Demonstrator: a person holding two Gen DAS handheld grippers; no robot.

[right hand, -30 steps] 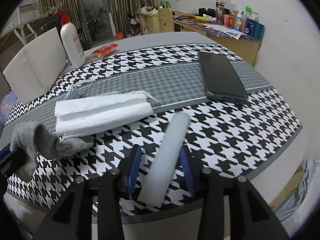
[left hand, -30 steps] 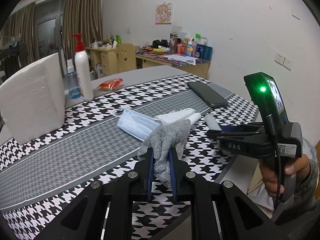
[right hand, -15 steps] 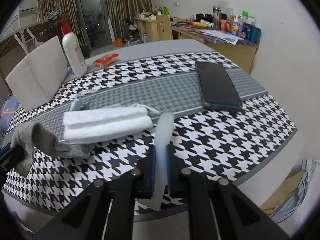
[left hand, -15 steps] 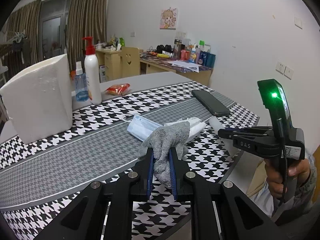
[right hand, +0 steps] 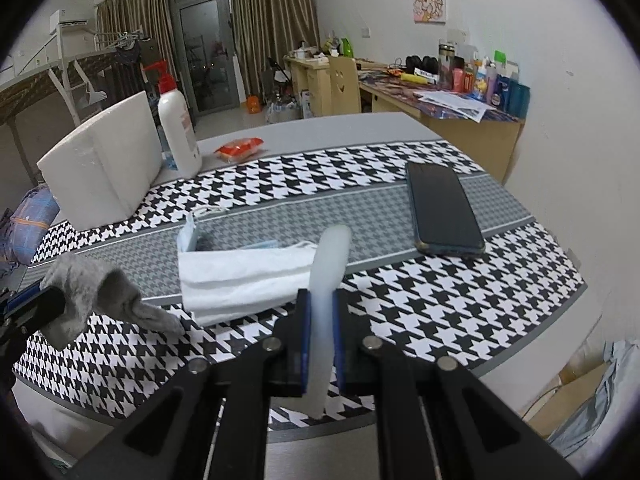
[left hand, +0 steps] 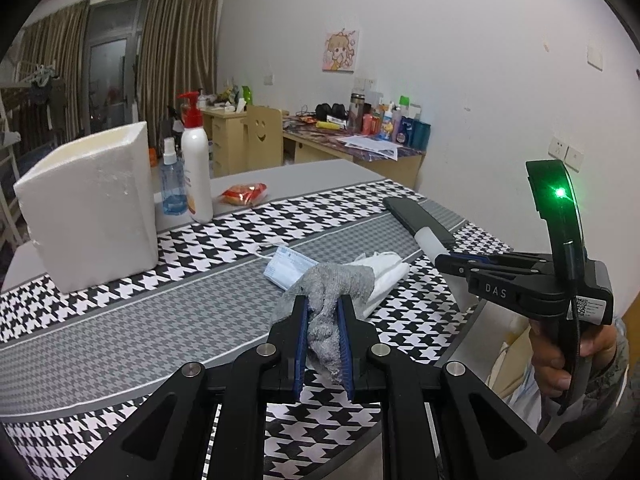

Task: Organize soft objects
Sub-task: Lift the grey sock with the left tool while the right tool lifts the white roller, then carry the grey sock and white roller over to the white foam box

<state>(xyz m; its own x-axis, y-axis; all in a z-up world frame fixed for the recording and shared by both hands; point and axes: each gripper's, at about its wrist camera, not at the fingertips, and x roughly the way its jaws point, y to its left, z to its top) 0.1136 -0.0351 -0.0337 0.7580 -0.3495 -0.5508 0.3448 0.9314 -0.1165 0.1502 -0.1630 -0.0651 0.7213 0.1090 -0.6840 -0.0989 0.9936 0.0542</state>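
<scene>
Your left gripper point(left hand: 323, 312) is squeezed tight on a gray sock point(left hand: 332, 280). The sock is bunched between the blue pads and hangs just above the near edge of the table point(left hand: 120, 320). Your right gripper point(right hand: 321, 300) is pinched tight on a pale foam tube point(right hand: 326, 280), which pokes up past the tips and sticks out below them too. Your hand point(left hand: 568, 356) shows at the right, around that gripper's handle. Just past both grippers, a folded white cloth point(right hand: 248, 276) lies on the checked table, with a blue mask point(left hand: 286, 268) touching its far side. Farther right, a dark phone point(right hand: 442, 208) lies flat on the gray stripe. At the far left stands a white foam box point(left hand: 92, 208), with a white pump bottle point(left hand: 196, 168) and a small blue spray bottle point(left hand: 173, 188) beside it. A red snack pack point(right hand: 239, 148) lies near them.
</scene>
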